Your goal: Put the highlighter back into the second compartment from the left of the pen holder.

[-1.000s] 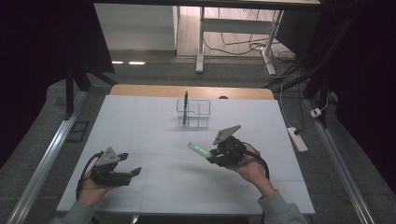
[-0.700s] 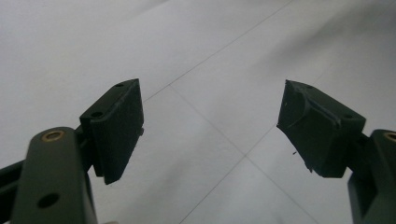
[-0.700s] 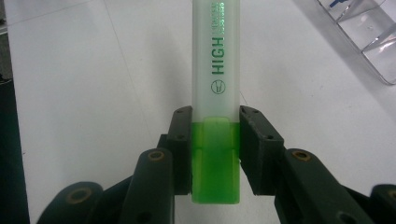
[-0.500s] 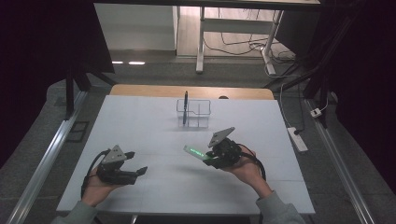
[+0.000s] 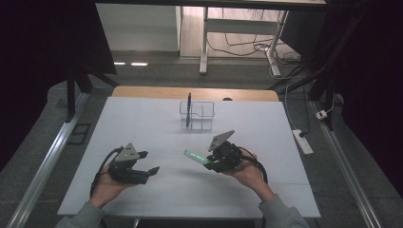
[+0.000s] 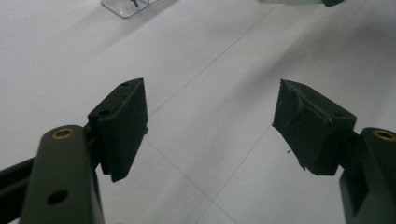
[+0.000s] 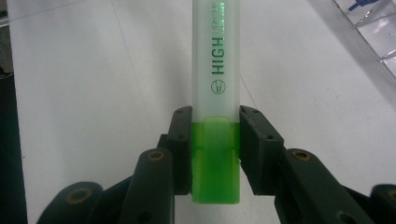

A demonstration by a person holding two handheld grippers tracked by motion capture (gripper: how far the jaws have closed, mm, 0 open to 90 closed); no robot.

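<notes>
Near edge of the white table [image 5: 142, 118]: left gripper [image 5: 151, 170], jaws wide, just closing slightly, nothing between them. Right gripper [image 5: 207, 163] clamps a green highlighter [image 5: 196, 156] above the table. Beyond: clear organizer [image 5: 197, 115] holding a pen [image 5: 188, 108].

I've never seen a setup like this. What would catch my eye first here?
Probably the bright green highlighter, pinched at its green end in the right claw above the white table. The left claw gapes open with nothing in it. Toward the table's far edge stands a clear organiser with a dark pen upright inside.
</notes>
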